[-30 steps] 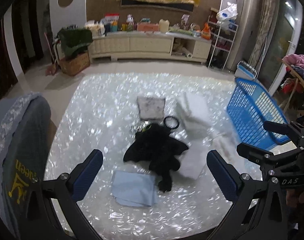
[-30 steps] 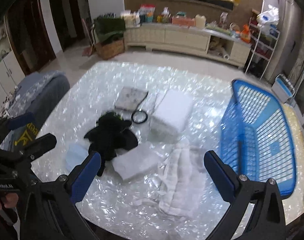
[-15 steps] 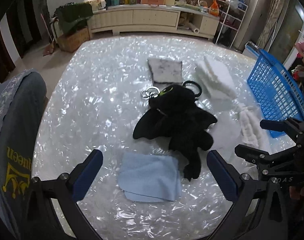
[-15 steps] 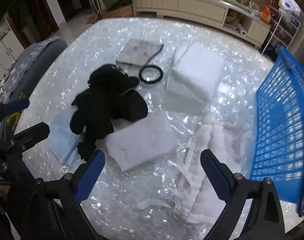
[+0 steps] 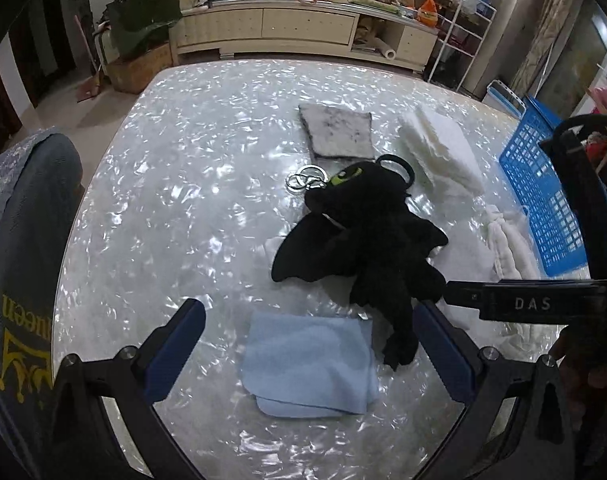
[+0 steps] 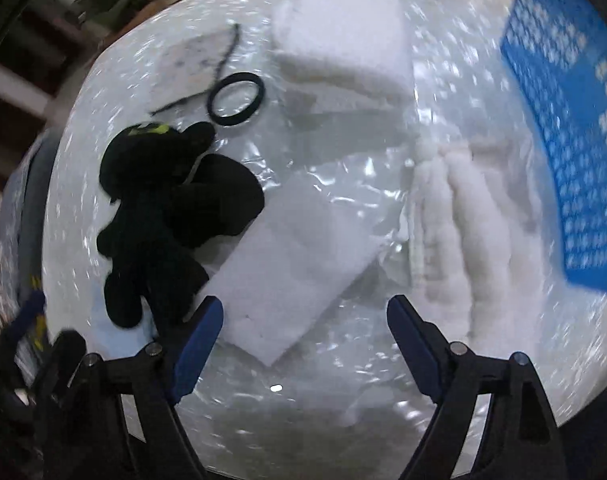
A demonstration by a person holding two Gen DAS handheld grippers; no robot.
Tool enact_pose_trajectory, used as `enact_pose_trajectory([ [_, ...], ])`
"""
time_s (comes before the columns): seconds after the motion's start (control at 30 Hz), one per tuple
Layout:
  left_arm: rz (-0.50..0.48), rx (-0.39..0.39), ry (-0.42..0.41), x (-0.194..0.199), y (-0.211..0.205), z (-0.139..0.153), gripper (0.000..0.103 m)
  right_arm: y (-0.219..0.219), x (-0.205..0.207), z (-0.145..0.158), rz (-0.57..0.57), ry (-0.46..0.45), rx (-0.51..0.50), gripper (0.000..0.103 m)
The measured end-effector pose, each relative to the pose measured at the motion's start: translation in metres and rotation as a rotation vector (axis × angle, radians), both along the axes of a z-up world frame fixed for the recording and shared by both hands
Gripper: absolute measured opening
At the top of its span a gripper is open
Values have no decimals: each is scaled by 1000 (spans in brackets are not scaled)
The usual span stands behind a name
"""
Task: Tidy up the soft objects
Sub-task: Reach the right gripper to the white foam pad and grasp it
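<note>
A black plush dragon (image 5: 367, 236) lies mid-table, also in the right wrist view (image 6: 167, 208). A folded light-blue cloth (image 5: 307, 364) lies in front of it, between the fingers of my open, empty left gripper (image 5: 307, 344). My right gripper (image 6: 303, 332) is open and empty, low over a flat white foam pad (image 6: 295, 256). A crumpled white towel (image 6: 471, 232) lies to its right. A thick white foam block (image 6: 343, 36) and a grey pad (image 5: 337, 132) lie farther back. A blue basket (image 6: 571, 92) stands at the right.
A black ring (image 6: 235, 98) and metal key rings (image 5: 305, 178) lie by the plush head. A grey chair back (image 5: 19, 264) stands at the table's left edge. A cabinet (image 5: 303, 28) stands beyond the shiny table (image 5: 183, 200). The right gripper's body (image 5: 543, 304) crosses the left view.
Both grippers have dropped lower and moved forward over the table. The right view is now tilted and blurred, close above the white foam pad. Nothing has been grasped.
</note>
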State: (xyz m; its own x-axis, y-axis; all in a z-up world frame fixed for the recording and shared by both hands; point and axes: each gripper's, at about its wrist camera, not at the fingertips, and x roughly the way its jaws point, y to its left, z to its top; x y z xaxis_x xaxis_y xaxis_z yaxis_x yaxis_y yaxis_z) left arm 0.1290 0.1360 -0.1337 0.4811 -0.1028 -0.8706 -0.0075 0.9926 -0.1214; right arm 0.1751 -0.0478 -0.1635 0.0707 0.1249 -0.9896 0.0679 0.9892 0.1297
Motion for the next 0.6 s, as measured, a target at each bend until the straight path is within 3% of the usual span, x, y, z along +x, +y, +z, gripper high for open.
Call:
enact_pose_trajectory([
  [0.23, 26, 56, 50, 19, 9, -7, 103, 8, 13, -1, -77, 23, -39, 84],
  [0.6, 6, 33, 69, 32, 14, -17, 103, 0, 25, 8, -136, 49, -16, 82],
])
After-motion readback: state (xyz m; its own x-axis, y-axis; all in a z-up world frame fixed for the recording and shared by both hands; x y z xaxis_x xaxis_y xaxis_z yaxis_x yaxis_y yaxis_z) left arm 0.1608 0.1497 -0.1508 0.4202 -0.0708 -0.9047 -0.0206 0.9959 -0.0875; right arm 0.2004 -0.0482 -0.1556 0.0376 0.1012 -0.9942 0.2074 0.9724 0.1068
